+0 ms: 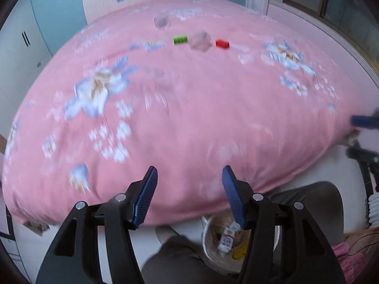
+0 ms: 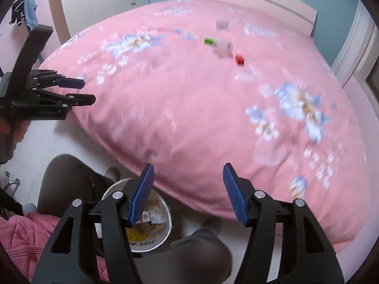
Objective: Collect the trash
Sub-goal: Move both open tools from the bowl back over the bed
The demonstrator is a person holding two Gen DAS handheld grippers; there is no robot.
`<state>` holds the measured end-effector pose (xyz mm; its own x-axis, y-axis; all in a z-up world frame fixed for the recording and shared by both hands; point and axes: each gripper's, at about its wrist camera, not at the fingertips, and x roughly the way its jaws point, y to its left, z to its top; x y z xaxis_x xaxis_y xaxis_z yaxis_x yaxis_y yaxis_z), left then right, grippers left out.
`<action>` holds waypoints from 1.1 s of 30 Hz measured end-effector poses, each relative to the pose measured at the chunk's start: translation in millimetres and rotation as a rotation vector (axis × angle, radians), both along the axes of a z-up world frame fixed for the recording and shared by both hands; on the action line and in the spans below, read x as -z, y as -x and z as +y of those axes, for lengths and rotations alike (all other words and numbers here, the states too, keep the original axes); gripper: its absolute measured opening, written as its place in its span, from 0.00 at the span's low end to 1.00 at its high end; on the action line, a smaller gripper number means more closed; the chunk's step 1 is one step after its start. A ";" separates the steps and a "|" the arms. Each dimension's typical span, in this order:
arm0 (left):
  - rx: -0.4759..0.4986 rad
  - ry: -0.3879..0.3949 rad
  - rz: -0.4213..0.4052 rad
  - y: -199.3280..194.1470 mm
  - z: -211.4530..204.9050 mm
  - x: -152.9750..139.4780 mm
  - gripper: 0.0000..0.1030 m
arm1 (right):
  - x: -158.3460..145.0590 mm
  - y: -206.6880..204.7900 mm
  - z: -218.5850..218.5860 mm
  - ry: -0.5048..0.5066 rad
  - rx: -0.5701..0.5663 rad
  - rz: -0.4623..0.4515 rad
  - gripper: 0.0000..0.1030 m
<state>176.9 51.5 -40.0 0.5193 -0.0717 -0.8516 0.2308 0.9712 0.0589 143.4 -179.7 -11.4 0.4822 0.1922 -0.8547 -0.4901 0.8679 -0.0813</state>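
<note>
While both are up above the bed [image 1: 189,118], the left hand-held gripper [image 1: 189,184] and the right hand-held gripper [image 2: 188,182] have their jaws apart and hold nothing. The white bin [image 2: 163,234] sits on the floor between the person's legs, with trash [image 2: 154,217] inside. A green block [image 1: 180,39] and a red block [image 1: 222,43] lie far up the bed.

No text can be read for certain: the print on the cartons inside the white round plastic bin [image 2: 163,232] and the dark letters on its rim are blurred.
</note>
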 end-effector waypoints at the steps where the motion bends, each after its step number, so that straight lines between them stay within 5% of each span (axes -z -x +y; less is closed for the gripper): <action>1: -0.001 -0.007 -0.015 -5.8 2.3 -7.0 0.60 | -3.7 -2.7 0.2 -0.003 0.001 -0.010 0.59; 17: 0.015 -0.019 -0.099 -95.5 -3.2 -36.2 0.63 | -23.6 -81.4 -6.9 -0.071 0.037 -0.072 0.59; 33: 0.011 -0.093 -0.036 -238.2 -3.0 23.9 0.63 | 34.0 -204.6 5.6 -0.061 0.053 0.004 0.59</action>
